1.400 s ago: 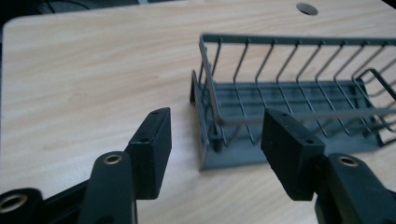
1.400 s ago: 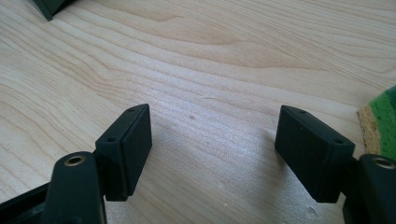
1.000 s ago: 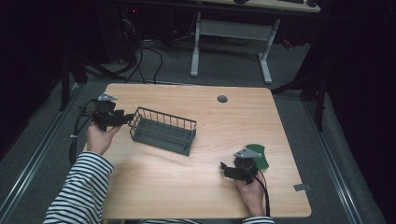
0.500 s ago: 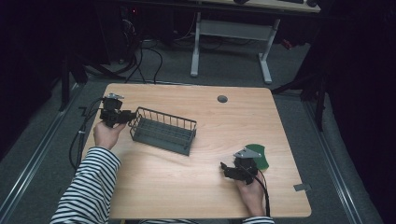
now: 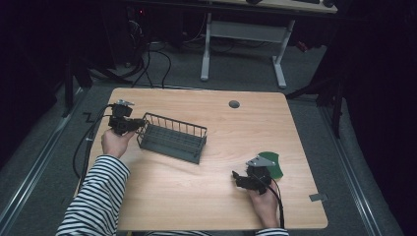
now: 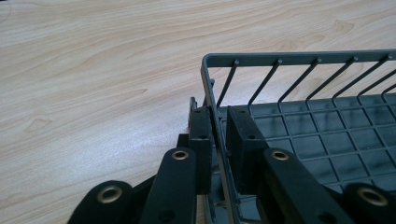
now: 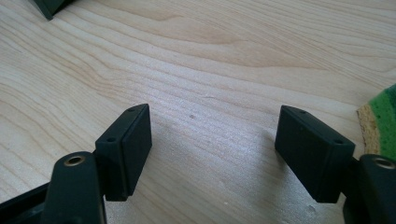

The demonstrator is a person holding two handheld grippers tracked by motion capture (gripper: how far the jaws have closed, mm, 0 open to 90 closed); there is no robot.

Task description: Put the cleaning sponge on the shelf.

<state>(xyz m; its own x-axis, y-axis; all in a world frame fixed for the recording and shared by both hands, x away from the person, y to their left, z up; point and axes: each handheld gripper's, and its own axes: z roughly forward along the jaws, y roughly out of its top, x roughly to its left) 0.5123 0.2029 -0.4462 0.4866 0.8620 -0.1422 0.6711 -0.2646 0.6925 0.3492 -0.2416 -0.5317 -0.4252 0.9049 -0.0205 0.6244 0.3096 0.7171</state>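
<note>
Wire basket sits near the table's left edge; its end wall has just been clamped by the closing left tongs. Grasp is done, moving remains. Right tongs are held apart, empty, near the front-right corner.

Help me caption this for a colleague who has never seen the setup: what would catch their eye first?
The dark wire basket stands out on the left half of the pale wooden table. The left gripper is at its end wall; its jaws have just been closing, one inside and one outside that wall. Near the front right, the right gripper rests with open, empty jaws beside a green sponge.
</note>
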